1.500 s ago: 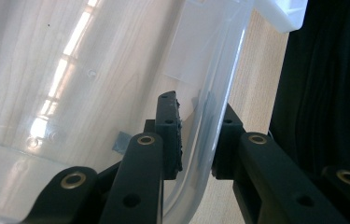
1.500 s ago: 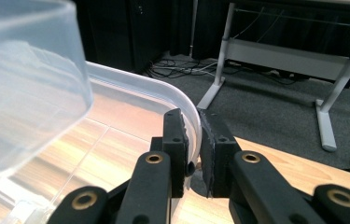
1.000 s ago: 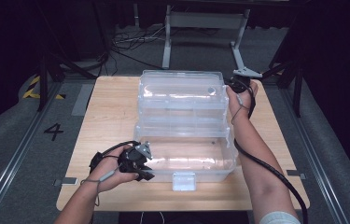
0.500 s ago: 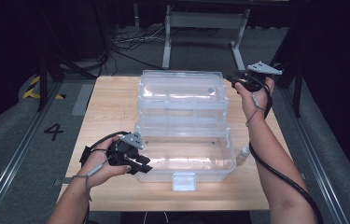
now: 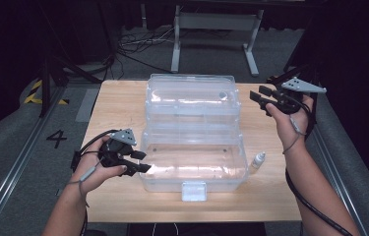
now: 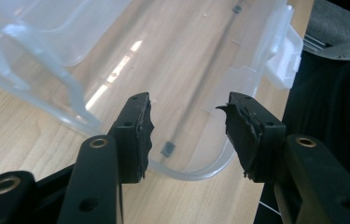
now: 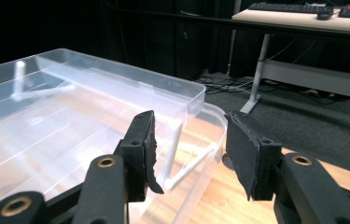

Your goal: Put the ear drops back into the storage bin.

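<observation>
Clear plastic box [image 5: 192, 135] on wooden table [image 5: 118, 98] | grey carpet, "4" floor mark [image 5: 56, 138] | left gripper [image 5: 140, 161], right gripper [image 5: 257, 95]: jaws apart, just opened, empty

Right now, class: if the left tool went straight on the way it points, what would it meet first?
Probably the left tool, jaws open, would meet the clear plastic box's rounded near corner first; depth is uncertain.

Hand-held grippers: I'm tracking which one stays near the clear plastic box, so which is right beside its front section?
The left hand-held gripper, at the near left corner of the clear plastic box. The right hand-held gripper is raised beside the far right.
</observation>
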The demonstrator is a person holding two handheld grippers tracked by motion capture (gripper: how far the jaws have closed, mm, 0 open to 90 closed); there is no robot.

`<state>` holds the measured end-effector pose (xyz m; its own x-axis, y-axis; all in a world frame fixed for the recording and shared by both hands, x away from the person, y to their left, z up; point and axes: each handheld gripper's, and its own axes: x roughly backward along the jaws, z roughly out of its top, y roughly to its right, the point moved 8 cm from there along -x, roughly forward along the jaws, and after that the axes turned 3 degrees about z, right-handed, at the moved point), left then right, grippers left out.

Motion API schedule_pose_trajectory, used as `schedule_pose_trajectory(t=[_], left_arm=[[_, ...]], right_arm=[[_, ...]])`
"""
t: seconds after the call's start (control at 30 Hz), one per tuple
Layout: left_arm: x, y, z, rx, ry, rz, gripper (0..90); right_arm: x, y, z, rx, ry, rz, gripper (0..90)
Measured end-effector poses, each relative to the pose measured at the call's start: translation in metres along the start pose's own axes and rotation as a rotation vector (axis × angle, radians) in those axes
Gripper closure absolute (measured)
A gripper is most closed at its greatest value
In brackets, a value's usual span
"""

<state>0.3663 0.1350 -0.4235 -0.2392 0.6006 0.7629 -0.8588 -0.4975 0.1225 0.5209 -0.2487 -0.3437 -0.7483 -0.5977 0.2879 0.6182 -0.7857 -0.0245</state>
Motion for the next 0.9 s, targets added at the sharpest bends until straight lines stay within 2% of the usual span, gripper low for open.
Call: schedule_pose_trajectory(t=[0.17,0.2,0.37,0.5,0.57,0.9], left_arm=[[0.006,-0.009,-0.003,0.043,0.016,0.024,47.4],[0.006,-0.009,-0.003,0.043,0.016,0.024,46.5],[0.009,-0.024,-0.009,0.124,0.016,0.075,42.1],[0.013,-0.027,-0.011,0.145,0.026,0.088,40.1],[0.015,-0.027,-0.01,0.148,0.032,0.093,39.4],[0.018,-0.033,-0.013,0.172,0.041,0.104,38.7]], right_arm=[[0.022,-0.003,-0.007,-0.003,-0.019,0.017,53.4],[0.022,-0.003,-0.007,-0.003,-0.019,0.017,53.4],[0.038,-0.005,-0.015,0.031,-0.065,0.014,56.0],[0.048,-0.009,-0.02,0.024,-0.094,0.044,55.6],[0.052,-0.011,-0.023,0.005,-0.106,0.072,55.0],[0.07,-0.014,-0.038,0.006,-0.209,0.114,55.1]])
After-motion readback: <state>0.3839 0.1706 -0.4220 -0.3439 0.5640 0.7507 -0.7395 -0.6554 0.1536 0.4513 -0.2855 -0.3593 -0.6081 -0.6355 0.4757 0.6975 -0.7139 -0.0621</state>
